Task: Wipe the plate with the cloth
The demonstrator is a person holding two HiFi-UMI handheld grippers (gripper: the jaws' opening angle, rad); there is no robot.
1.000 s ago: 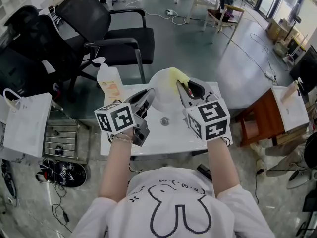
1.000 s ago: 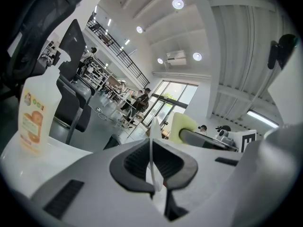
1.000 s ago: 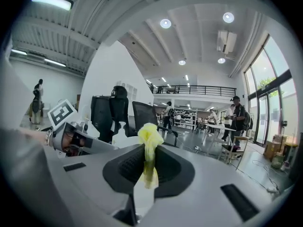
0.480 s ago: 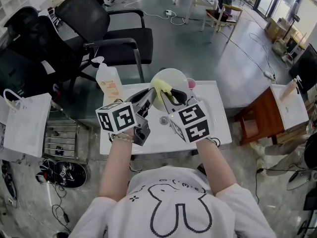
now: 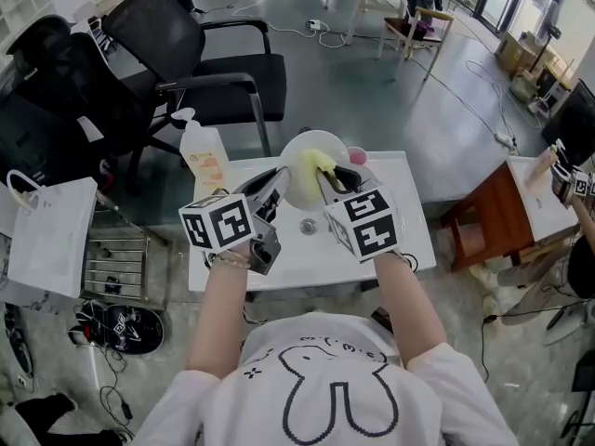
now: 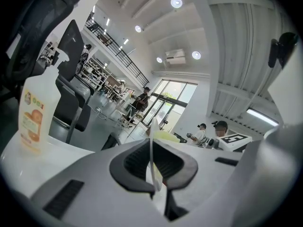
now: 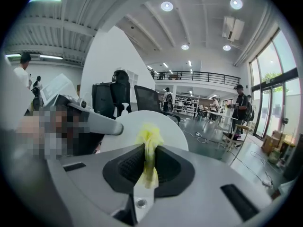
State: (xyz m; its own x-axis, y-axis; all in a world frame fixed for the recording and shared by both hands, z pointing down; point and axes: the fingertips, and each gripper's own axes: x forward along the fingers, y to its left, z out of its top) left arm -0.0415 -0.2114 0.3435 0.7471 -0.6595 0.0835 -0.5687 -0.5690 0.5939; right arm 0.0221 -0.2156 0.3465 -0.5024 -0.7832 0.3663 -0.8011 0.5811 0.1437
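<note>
head view: white plate [image 5: 321,147] is held up on edge over the far side of the white table [image 5: 409,235]. the left gripper [image 5: 279,182] has its jaws shut on the rim at the plate's left side. the right gripper [image 5: 327,178] is clamped on the yellow cloth [image 5: 312,163], which lies against the plate's face near its middle. a pump bottle [image 5: 206,156] stands near the table's far left corner, close to the left gripper. a small pink thing [image 5: 358,156] sits just behind the plate on the right; what it is i cannot tell. the office chair [image 5: 214,63] is well apart beyond the table.

left gripper view: the plate shows edge-on as a thin white line pinched between the closed pads, with a sliver of yellow past it. the grip looks narrow. a glazed plate is likely stiff, slick and breakable, so hard wiping pressure could lever it out of the pads.

right gripper view: the cloth is bunched between the closed jaws, its soft tuft sticking out toward the plate's round face. it should fold and drag easily. the free room for strokes seems to lie up and to the right across the face, away from the other gripper at the left rim.
</note>
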